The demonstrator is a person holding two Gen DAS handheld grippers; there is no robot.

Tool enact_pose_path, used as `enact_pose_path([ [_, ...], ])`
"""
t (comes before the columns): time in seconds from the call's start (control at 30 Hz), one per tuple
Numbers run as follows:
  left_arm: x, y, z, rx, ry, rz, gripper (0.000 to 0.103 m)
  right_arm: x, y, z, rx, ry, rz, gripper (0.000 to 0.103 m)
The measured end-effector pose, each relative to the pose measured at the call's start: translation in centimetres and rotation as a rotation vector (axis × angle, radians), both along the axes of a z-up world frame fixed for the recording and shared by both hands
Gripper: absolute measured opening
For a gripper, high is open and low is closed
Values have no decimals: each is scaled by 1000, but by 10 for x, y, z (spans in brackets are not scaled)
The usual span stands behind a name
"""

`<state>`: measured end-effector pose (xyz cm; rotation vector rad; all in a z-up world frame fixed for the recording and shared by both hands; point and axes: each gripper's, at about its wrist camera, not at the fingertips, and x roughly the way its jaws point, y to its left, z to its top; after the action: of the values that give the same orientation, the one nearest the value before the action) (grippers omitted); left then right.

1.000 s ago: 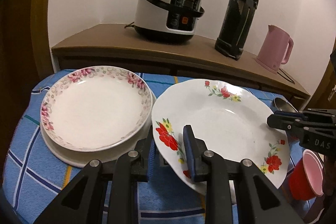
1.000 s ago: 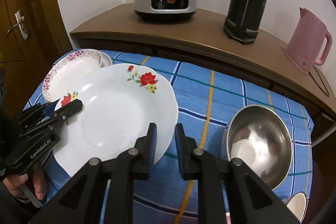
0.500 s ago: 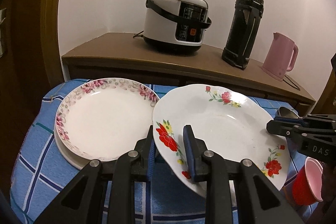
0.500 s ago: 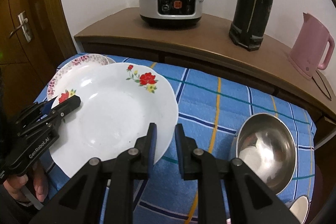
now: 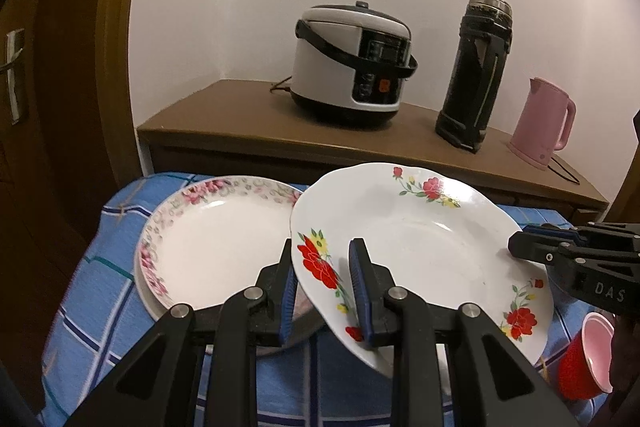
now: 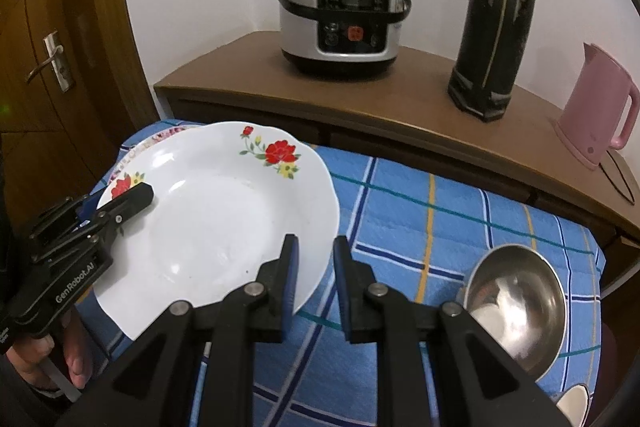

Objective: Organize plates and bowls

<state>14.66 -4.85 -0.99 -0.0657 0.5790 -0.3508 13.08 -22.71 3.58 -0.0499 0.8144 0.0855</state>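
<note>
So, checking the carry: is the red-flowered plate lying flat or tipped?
Tipped. The red-flowered plate is off the cloth, held at its rim by the left hand-held gripper, overlapping the pink-rimmed plate.

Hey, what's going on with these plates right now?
A person holds a gripper in each hand. The left gripper and right gripper each clamp an opposite rim of the red-flower plate, holding it tilted above the blue checked cloth. Beside it, the pink-rimmed plate rests on another plate. A steel bowl and red cup sit to the right.

Home kitchen: rice cooker (image 6: 340, 9), pink kettle (image 6: 598, 111), thermos (image 6: 496, 15) on sideboard (image 6: 248, 67).
</note>
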Motion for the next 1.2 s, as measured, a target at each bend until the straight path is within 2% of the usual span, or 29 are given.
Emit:
enact_pose_path([
  [1.2,35,51,3,-12,-46,86,27,27,44,2,-13,-46,36,18],
])
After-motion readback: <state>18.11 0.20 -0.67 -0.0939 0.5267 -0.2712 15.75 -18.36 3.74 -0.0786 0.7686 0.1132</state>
